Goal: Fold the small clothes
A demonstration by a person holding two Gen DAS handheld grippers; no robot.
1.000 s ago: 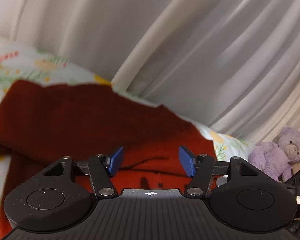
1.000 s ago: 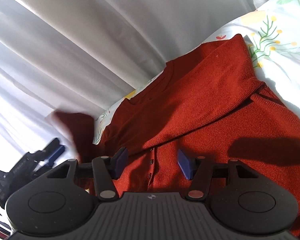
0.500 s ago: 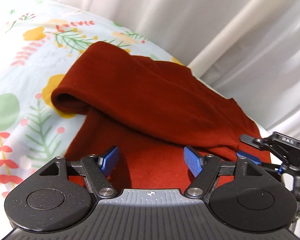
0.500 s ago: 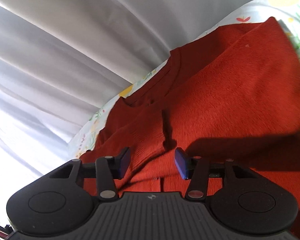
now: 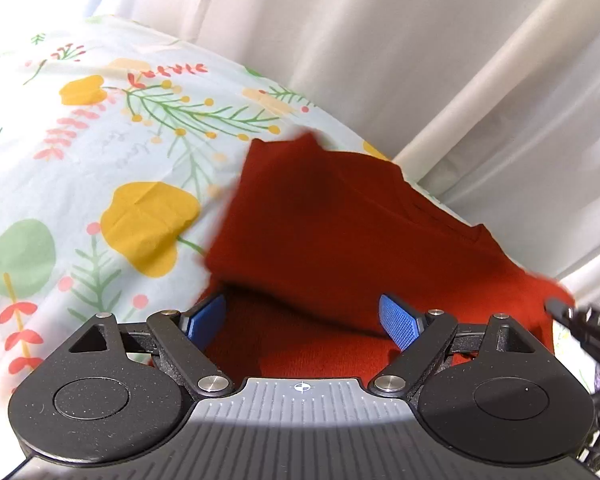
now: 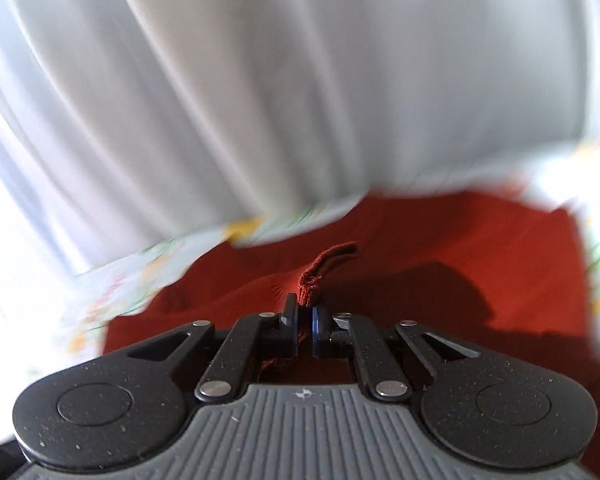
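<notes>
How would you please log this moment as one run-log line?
task: fold small clothes | right tongs: shut on red sweater | left tongs: open over sweater | surface: floral sheet

This looks like a bedroom in a home. The surface under everything is a bed (image 5: 100,152) dressed in a pale cotton sheet printed with yellow flowers, green fronds and small red sprigs, creased softly as bedding is. Close behind the bed hangs a white curtain (image 5: 380,40) in long vertical folds, and the right wrist view shows the same curtain (image 6: 260,80) glowing with daylight from behind, brightest at the left edge, which points to a window behind it. A rust-red knitted sweater (image 5: 340,220) lies spread on the sheet, an ordinary piece of household laundry rather than shop stock or workshop material.
</notes>
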